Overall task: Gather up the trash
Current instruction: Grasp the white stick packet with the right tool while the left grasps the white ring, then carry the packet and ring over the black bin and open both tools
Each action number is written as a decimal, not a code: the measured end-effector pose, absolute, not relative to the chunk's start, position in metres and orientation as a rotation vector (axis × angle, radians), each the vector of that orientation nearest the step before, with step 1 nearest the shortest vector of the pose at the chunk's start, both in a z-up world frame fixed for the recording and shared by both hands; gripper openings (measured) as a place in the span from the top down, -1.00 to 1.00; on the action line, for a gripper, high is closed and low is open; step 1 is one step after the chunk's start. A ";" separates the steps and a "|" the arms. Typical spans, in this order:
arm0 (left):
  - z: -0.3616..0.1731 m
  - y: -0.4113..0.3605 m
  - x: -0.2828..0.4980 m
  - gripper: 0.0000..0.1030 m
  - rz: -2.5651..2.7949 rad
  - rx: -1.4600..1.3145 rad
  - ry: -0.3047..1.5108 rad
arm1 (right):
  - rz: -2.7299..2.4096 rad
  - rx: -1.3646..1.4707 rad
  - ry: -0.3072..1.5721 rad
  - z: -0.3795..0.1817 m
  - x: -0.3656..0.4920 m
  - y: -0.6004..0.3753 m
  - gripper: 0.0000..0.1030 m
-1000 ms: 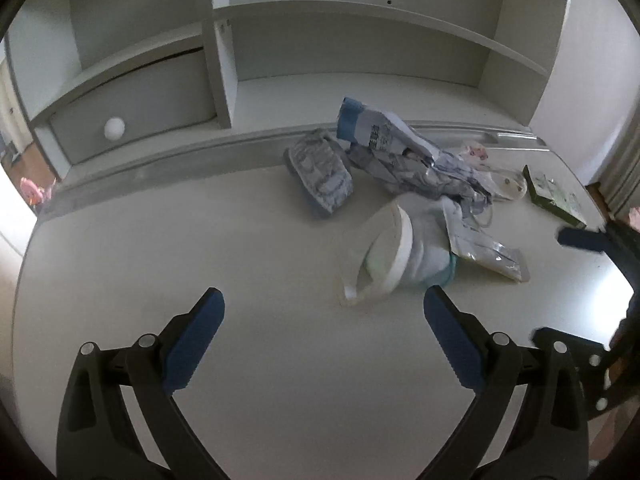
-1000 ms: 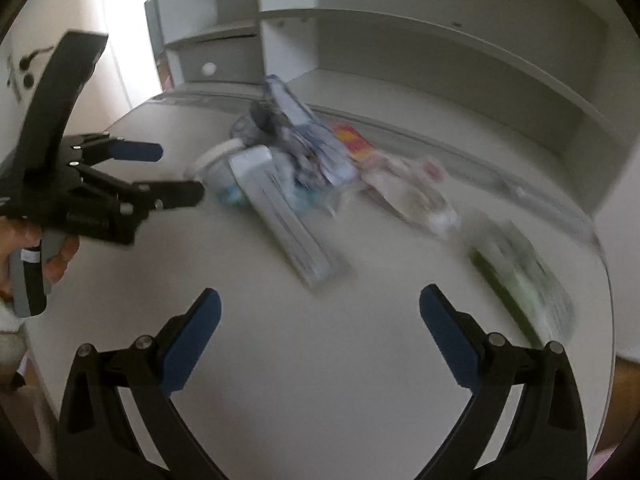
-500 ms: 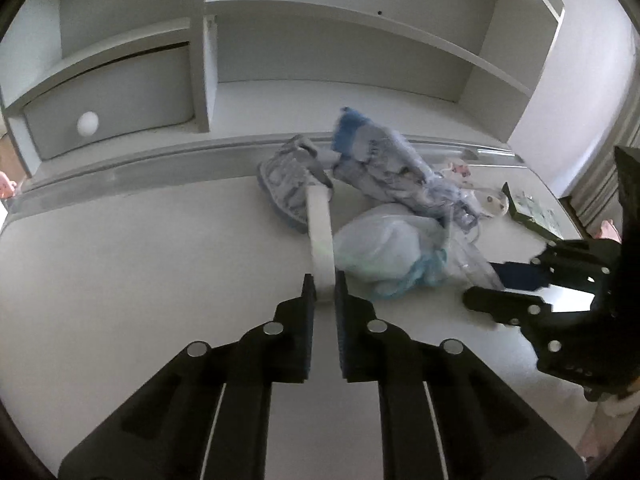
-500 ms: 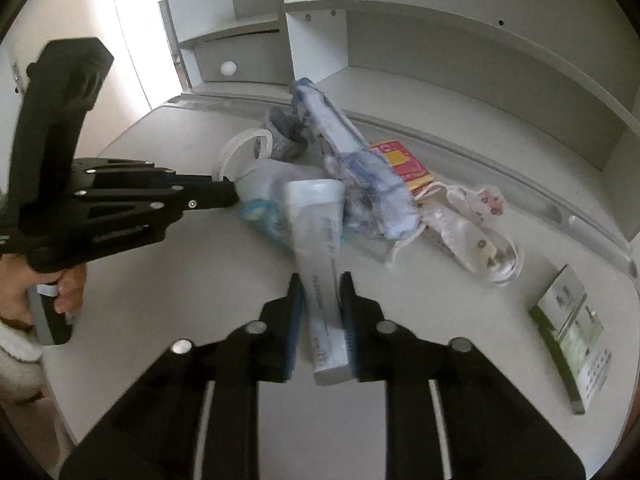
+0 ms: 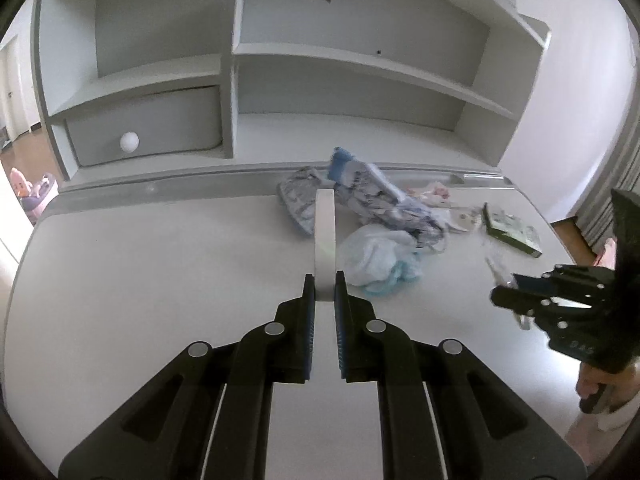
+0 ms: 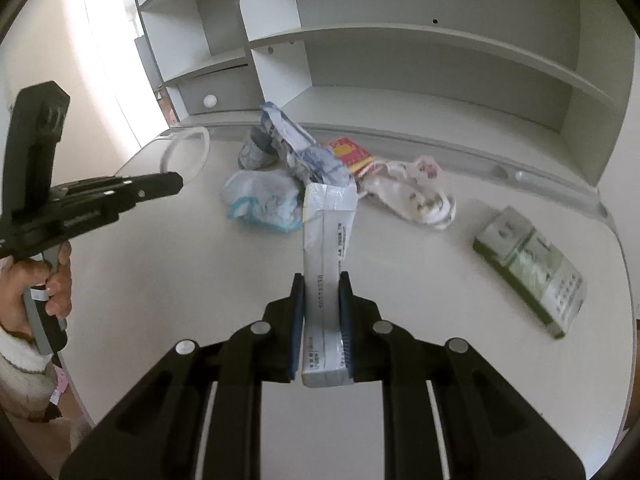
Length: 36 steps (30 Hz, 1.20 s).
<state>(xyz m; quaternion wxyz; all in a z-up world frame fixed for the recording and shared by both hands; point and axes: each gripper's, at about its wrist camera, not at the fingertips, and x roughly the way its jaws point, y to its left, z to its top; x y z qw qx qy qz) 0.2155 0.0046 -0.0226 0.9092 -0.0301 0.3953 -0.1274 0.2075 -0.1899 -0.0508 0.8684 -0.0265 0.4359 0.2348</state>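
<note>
My left gripper [image 5: 323, 286] is shut on a white tape ring [image 5: 325, 240], held edge-on above the desk; the ring also shows in the right wrist view [image 6: 188, 152]. My right gripper [image 6: 320, 292] is shut on a flattened white carton [image 6: 328, 248], lifted off the desk. A pile of trash lies at the back of the desk: a crumpled white and blue plastic bag [image 5: 380, 256] [image 6: 260, 200], a blue and white printed wrapper [image 5: 372, 192] [image 6: 296, 144], a grey patterned packet [image 5: 300, 200], a red and yellow packet [image 6: 352, 152] and a white floral wrapper [image 6: 420, 192].
A green and white box [image 6: 532, 268] [image 5: 512, 230] lies at the desk's right side. A white shelf unit [image 5: 320, 92] with a drawer and round knob [image 5: 129, 142] stands behind the desk. The other gripper and hand show at each view's side.
Both grippers went from open to shut, the left on the tape ring and the right on the carton, and both have lifted their items up and back from the pile.
</note>
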 end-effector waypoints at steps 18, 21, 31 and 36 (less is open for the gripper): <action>0.009 -0.191 0.162 0.84 -0.615 0.121 0.748 | 0.222 0.127 0.743 -0.001 0.117 -0.354 0.67; 0.013 -0.234 0.144 0.84 -0.710 0.128 0.749 | 0.126 0.187 0.713 0.004 0.087 -0.410 0.67; -0.016 -0.420 0.032 0.84 -1.056 0.304 0.773 | -0.144 0.469 0.792 -0.058 -0.025 -0.599 0.67; -0.099 -0.490 -0.012 0.84 -1.119 0.371 0.941 | -0.215 0.615 0.886 -0.130 -0.054 -0.651 0.67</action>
